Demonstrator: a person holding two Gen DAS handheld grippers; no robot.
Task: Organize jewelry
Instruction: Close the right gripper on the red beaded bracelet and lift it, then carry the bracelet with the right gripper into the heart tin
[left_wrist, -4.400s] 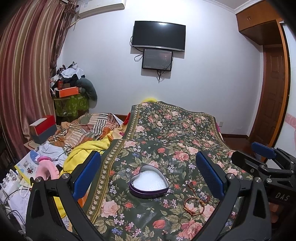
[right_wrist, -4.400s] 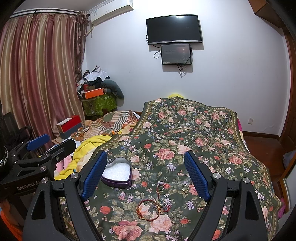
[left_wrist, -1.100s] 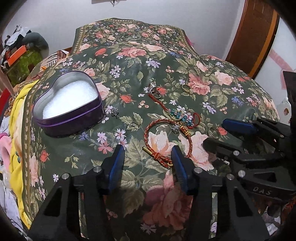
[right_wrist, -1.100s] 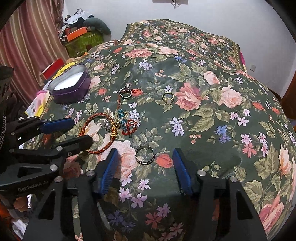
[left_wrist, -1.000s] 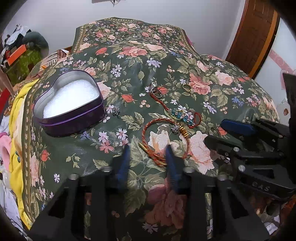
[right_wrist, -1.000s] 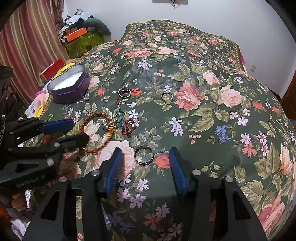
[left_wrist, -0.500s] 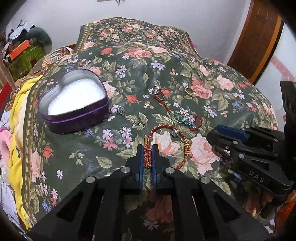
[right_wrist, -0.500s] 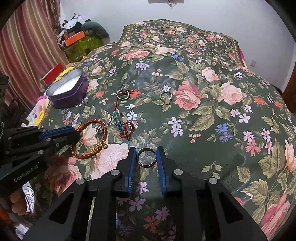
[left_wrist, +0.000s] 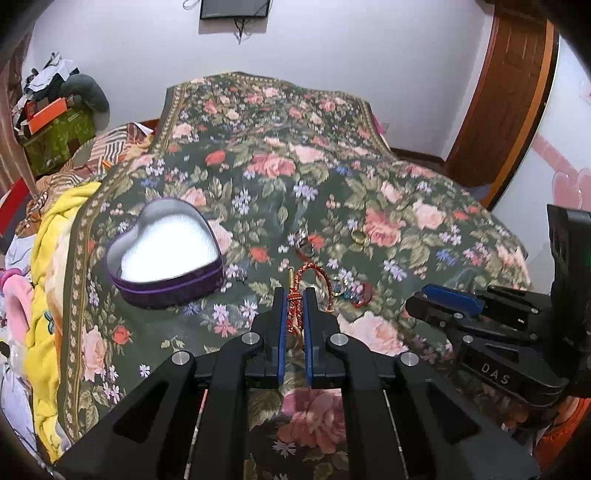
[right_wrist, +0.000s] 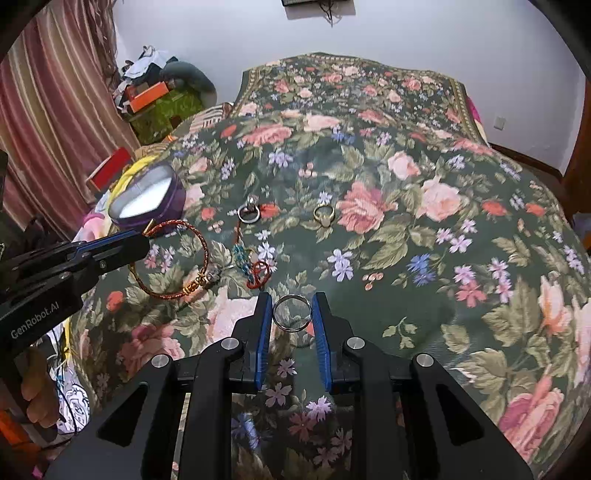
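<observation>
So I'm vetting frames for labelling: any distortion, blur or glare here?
Both wrist views: strong fisheye bend, dark corners. Left wrist: sharp on the red bracelet, far bedspread softer. Right wrist: silver ring crisp, with a faint shadow beneath; no harsh glare.

Was a home bedroom: floral bedspread (left_wrist: 280, 166) across mid-frame, striped curtains (right_wrist: 48, 110) at left, wall-mounted screen (left_wrist: 234, 8) at top, wooden door (left_wrist: 506, 92) at upper right, clutter pile (right_wrist: 155, 85) upper left.
</observation>
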